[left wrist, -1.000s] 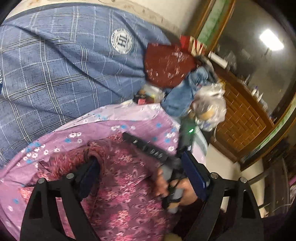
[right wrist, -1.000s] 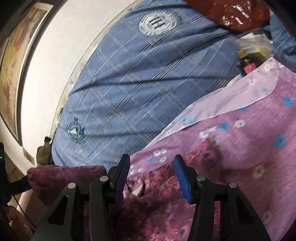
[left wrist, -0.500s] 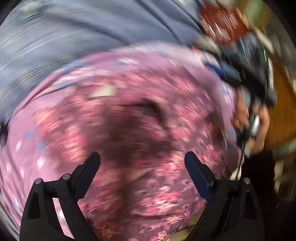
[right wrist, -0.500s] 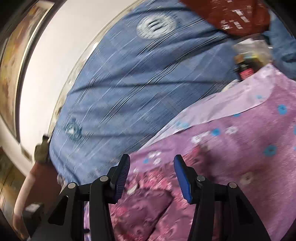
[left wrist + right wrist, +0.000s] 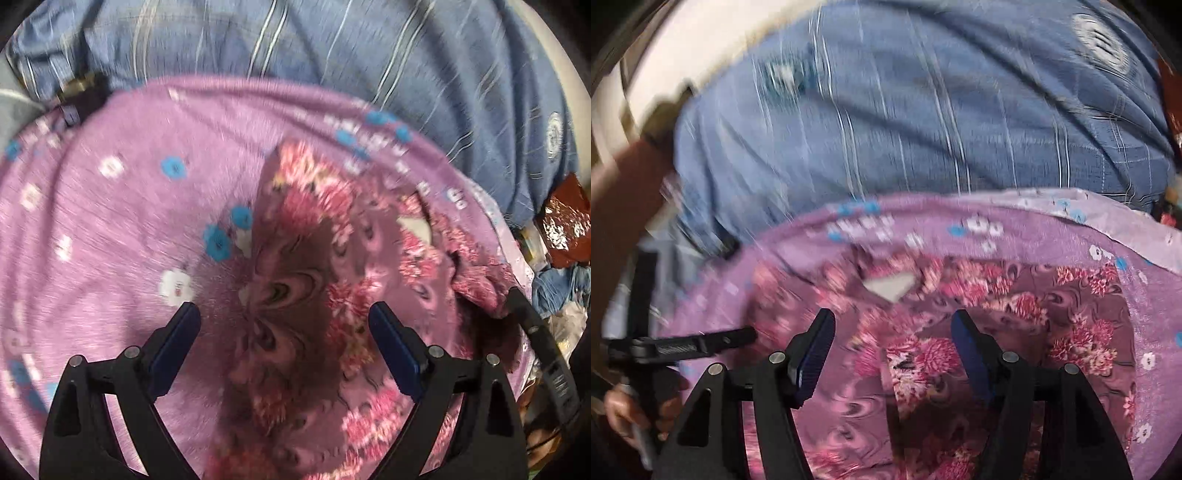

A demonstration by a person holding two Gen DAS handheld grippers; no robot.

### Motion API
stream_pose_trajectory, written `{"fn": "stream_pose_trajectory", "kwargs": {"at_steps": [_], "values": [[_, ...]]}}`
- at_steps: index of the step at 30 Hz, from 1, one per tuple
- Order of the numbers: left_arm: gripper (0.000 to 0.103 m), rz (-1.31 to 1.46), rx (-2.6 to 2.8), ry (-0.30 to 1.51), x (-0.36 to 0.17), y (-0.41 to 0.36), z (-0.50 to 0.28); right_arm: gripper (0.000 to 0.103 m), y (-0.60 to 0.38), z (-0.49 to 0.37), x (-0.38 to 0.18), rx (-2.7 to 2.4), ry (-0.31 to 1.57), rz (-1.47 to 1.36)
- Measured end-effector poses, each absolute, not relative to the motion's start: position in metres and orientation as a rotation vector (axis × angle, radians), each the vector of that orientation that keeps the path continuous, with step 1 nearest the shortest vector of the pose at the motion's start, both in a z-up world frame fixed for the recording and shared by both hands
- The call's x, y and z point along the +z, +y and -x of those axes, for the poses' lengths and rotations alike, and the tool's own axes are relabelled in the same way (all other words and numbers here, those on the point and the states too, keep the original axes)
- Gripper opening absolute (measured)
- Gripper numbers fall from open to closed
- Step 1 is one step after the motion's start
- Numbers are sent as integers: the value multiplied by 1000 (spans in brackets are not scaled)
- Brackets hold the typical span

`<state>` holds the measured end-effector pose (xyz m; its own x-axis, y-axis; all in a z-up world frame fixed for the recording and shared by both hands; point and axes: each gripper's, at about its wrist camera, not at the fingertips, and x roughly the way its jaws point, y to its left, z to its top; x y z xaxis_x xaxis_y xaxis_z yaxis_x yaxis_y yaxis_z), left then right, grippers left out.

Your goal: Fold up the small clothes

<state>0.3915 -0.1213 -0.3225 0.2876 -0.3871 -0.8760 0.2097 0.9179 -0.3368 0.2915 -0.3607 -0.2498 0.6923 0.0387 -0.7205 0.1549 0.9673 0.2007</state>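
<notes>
A small maroon garment with pink flowers (image 5: 314,280) lies on a purple sheet with blue and white flowers (image 5: 122,206). Its white neck label (image 5: 415,227) faces up. My left gripper (image 5: 284,325) is open and empty, hovering over the garment's left edge. My right gripper (image 5: 892,332) is open and empty above the same garment (image 5: 1015,332), just below the label (image 5: 890,286). The left gripper's finger (image 5: 701,341) shows at the left of the right wrist view, and the right gripper's finger (image 5: 532,332) at the right edge of the left wrist view. Both views are blurred.
A blue plaid quilt (image 5: 332,48) lies beyond the purple sheet, also in the right wrist view (image 5: 923,110). A dark red bag (image 5: 565,221) and blue cloth (image 5: 557,288) sit at the far right. A pale wall (image 5: 683,48) is behind the bed.
The left gripper let go of the garment fold it held up and swung over the cloth, jaws wide. The garment now lies flat. The right gripper turned toward the garment and opened a little wider.
</notes>
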Motion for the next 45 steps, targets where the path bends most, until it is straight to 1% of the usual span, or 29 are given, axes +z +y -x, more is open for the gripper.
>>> {"fn": "stream_pose_trajectory", "kwargs": {"at_steps": [2, 3, 4, 5, 6, 7, 9, 14, 15, 16, 18, 20, 22, 23, 24, 25, 26, 27, 28, 31, 32, 33, 34, 35, 36, 37, 39, 43, 45], "values": [[93, 141, -392, 1205, -328, -130, -396, 63, -357, -301, -270, -131, 869, -196], [93, 112, -395, 1166, -327, -133, -395, 43, -360, -305, -282, -163, 908, -176], [88, 97, -411, 1141, -325, -135, -394, 28, -367, -307, -292, -186, 949, -188], [78, 94, -440, 1120, -323, -137, -392, 24, -375, -307, -299, -188, 973, -220], [42, 103, -469, 1109, -321, -136, -392, 15, -387, -301, -298, -173, 950, -265], [17, 120, -485, 1117, -321, -134, -395, 10, -394, -295, -293, -166, 932, -293], [7, 164, -500, 1101, -316, -127, -396, 10, -417, -275, -279, -145, 845, -405], [5, 244, -513, 968, -286, -96, -386, 10, -470, -231, -266, -24, 600, -754], [5, 226, -478, 942, -283, -87, -385, 13, -476, -227, -268, -18, 575, -793], [3, 212, -443, 930, -282, -80, -384, 16, -482, -225, -273, -25, 577, -817], [0, 180, -352, 929, -287, -63, -387, 17, -490, -220, -286, -86, 641, -823], [0, 137, -251, 940, -294, -48, -392, 21, -497, -215, -299, -123, 698, -828], [0, 156, -211, 970, -303, -38, -398, 36, -501, -206, -307, -177, 763, -831], [0, 201, -244, 982, -304, -36, -399, 40, -505, -199, -306, -192, 762, -841], [0, 230, -278, 981, -306, -39, -400, 47, -509, -196, -304, -197, 747, -854], [9, 249, -311, 977, -303, -43, -398, 53, -513, -191, -299, -203, 721, -867], [20, 261, -341, 978, -302, -51, -397, 64, -516, -189, -295, -207, 686, -876], [59, 270, -364, 986, -301, -58, -395, 76, -518, -184, -288, -225, 629, -880], [86, 283, -385, 987, -301, -66, -395, 82, -519, -184, -284, -239, 597, -877], [87, 308, -462, 1007, -311, -89, -400, 81, -519, -204, -284, -235, 590, -848], [87, 310, -472, 1032, -318, -95, -404, 79, -518, -213, -289, -225, 614, -849], [84, 317, -476, 1048, -324, -102, -406, 71, -515, -224, -296, -193, 654, -855], [64, 323, -486, 1066, -329, -107, -408, 64, -513, -229, -300, -170, 679, -849], [49, 318, -498, 1086, -335, -112, -408, 45, -509, -233, -302, -165, 702, -821], [23, 295, -487, 1096, -339, -119, -409, 18, -500, -238, -299, -173, 717, -743], [14, 272, -462, 1079, -338, -121, -408, 7, -492, -241, -295, -179, 719, -683], [8, 288, -459, 1060, -335, -121, -407, 6, -482, -240, -287, -198, 708, -608], [6, 307, -451, 992, -318, -111, -402, 6, -488, -212, -263, -248, 588, -598], [6, 302, -435, 956, -309, -106, -399, 6, -504, -197, -261, -284, 563, -633]]}}
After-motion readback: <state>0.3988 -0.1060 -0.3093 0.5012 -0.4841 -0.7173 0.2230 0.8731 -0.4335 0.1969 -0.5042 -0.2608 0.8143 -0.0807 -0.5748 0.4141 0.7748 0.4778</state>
